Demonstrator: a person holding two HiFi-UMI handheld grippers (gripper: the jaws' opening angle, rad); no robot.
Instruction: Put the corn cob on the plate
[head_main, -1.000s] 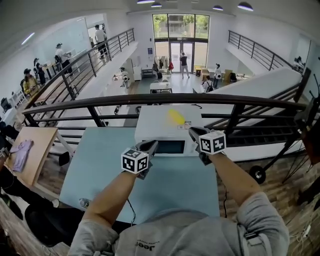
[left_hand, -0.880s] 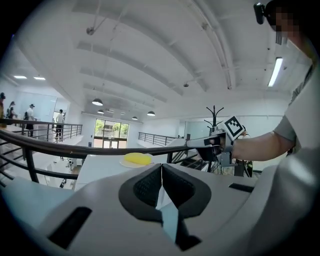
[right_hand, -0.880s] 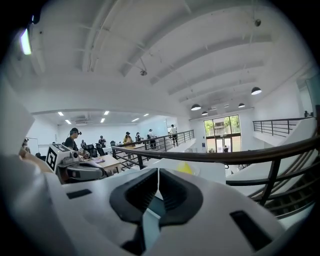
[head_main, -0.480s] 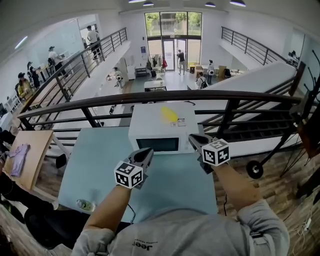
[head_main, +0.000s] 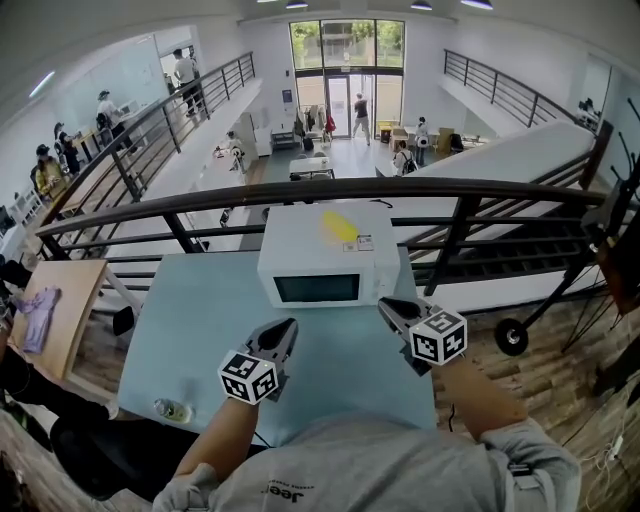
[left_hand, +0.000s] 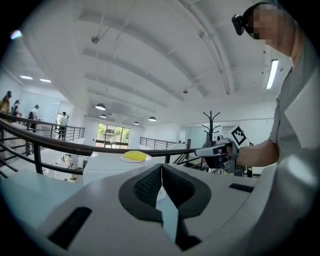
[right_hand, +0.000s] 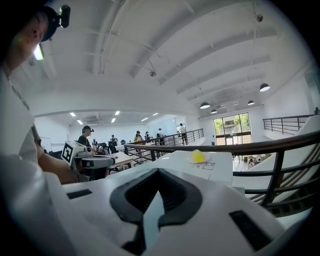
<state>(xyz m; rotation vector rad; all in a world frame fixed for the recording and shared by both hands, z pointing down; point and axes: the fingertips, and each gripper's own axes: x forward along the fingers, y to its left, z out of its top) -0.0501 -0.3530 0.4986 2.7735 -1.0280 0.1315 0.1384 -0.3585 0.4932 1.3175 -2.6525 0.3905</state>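
In the head view, a white microwave (head_main: 320, 250) stands at the far side of a light blue table (head_main: 200, 310), in front of a dark railing (head_main: 400, 190). The yellow corn cob (head_main: 340, 226) lies on top of the microwave. The left gripper (head_main: 281, 334) and the right gripper (head_main: 392, 310) are held above the table on the near side of the microwave, apart from each other and clear of it. In the left gripper view, the left gripper's (left_hand: 161, 170) jaws are pressed together with nothing between them. Beyond them the corn cob (left_hand: 135, 155) rests on a pale plate (left_hand: 148, 158) on the microwave, with the right gripper (left_hand: 199, 151) off to the right. In the right gripper view, the right gripper's (right_hand: 159, 172) jaws are likewise closed and empty. The corn cob (right_hand: 198, 156) sits on its plate (right_hand: 189, 160) ahead, and the left gripper (right_hand: 112, 160) shows at the left.
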